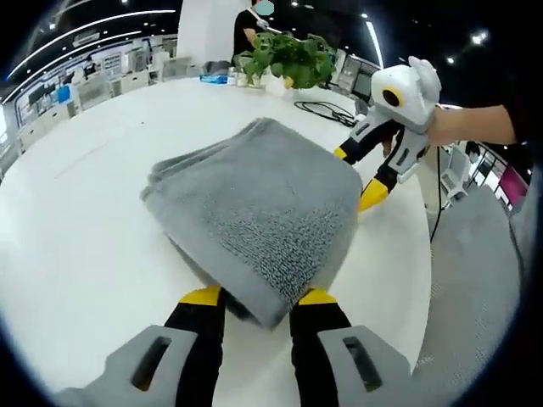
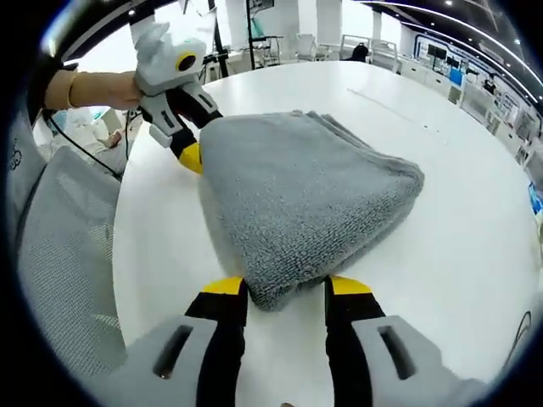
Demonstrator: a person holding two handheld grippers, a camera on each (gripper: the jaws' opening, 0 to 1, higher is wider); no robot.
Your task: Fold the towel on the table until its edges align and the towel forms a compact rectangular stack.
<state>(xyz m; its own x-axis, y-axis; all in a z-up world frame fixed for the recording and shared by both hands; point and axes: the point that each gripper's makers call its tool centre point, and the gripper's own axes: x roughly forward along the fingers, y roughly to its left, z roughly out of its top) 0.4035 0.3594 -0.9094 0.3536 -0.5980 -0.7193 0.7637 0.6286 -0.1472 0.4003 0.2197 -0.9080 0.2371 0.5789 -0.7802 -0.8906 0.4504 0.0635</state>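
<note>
Towel (image 1: 254, 212) folding is well along: the grey towel is lying in a thick, layered stack near the edge of the round white counter (image 1: 76, 220), and each tool is working one corner of it. In the left gripper view, the left tool (image 1: 259, 298) is straddling the near corner of the towel, its yellow-tipped jaws sitting either side of the cloth and apparently clamping it, though the corner bulges out between them rather than being pinched flat. Across the towel, the right tool (image 1: 369, 174) is coming in at the far corner, a hand (image 1: 462, 125) behind it, jaw tips touching or tucked just under the towel's edge. The right gripper view is showing the same from the other end: the right tool's jaws are bracketing their corner of the towel, closing on the fabric, while the left tool (image 2: 188, 153) is working at the opposite corner. Holding two corners along one side like this is, I'd judge, for squaring the edges or lifting that side over for another fold. Beyond the towel, a potted plant (image 1: 288, 59) is standing at the counter's far side, well apart from the stack. The layers look a touch skewed, so alignment isn't finished yet.
</note>
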